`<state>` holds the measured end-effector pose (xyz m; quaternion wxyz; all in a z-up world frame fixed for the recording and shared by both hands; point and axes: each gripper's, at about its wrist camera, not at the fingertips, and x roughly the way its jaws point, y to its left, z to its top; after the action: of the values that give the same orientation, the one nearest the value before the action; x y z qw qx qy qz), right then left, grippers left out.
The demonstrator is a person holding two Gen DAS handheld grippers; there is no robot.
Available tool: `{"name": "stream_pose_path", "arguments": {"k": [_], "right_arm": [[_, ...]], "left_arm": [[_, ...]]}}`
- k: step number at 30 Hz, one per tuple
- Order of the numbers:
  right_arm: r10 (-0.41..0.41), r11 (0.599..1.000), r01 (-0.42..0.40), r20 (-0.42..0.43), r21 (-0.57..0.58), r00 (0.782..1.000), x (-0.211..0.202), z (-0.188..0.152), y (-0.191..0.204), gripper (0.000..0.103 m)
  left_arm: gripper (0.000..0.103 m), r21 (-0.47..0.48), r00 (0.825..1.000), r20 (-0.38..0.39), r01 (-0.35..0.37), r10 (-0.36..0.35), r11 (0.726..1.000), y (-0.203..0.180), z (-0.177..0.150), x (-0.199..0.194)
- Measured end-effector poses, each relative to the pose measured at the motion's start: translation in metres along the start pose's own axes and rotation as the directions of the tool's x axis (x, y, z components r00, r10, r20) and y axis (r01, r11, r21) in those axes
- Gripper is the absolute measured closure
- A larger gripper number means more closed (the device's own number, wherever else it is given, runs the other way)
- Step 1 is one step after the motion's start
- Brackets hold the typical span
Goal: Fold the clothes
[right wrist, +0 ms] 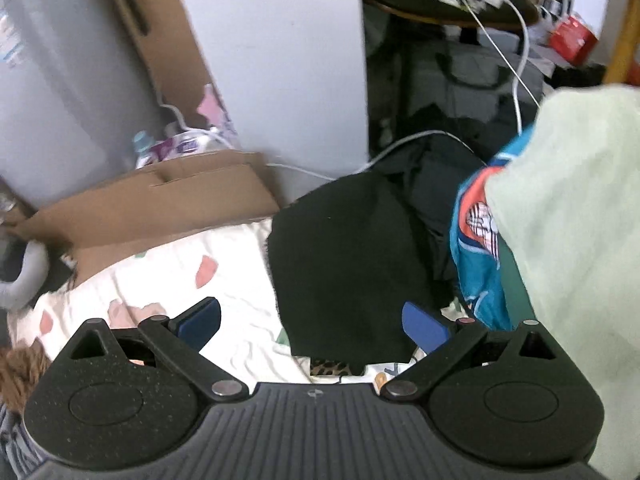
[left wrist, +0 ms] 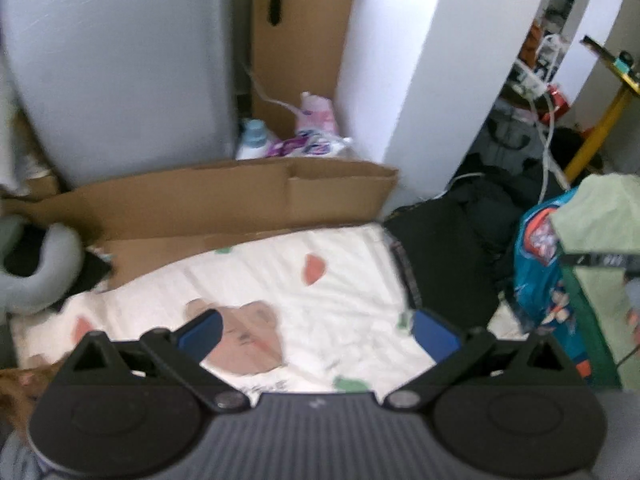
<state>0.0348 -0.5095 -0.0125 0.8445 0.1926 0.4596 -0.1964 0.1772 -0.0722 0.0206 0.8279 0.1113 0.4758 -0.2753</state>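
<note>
A white bed sheet (left wrist: 320, 296) with pink and green prints covers the work surface. My left gripper (left wrist: 316, 330) hovers open above it, nothing between its blue pads. A black garment (right wrist: 344, 264) lies flat at the sheet's right edge, also seen as black cloth (left wrist: 444, 264) in the left wrist view. My right gripper (right wrist: 312, 324) is open just above the black garment's near edge, empty. To the right a pile holds a pale green cloth (right wrist: 576, 240) and a teal printed garment (right wrist: 480, 264), the same pale green cloth (left wrist: 600, 220) and teal garment (left wrist: 540, 264) showing in the left wrist view.
Flattened cardboard (left wrist: 224, 200) stands behind the sheet, with a grey appliance (left wrist: 120, 68) and white wall (left wrist: 404, 60) beyond. A grey neck pillow (left wrist: 44, 276) lies at the left. Bottles and packets (left wrist: 296, 140) sit in the corner. White cables (right wrist: 516, 80) and dark clutter fill the right.
</note>
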Motion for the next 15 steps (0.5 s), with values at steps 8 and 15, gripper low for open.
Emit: {"name": "stream_pose_path", "arguments": {"k": [8, 15], "right_arm": [[0.059, 0.996, -0.057, 0.031, -0.063, 0.998, -0.051, 0.005, 0.031, 0.003], [0.086, 0.994, -0.082, 0.059, -0.068, 0.995, -0.086, -0.003, 0.057, 0.003]], "left_arm": [[0.0, -0.074, 0.998, 0.04, -0.046, 0.049, 0.996, 0.036, -0.042, -0.055], [0.0, -0.146, 0.992, 0.095, -0.072, 0.086, 0.987, 0.046, -0.086, -0.092]]}}
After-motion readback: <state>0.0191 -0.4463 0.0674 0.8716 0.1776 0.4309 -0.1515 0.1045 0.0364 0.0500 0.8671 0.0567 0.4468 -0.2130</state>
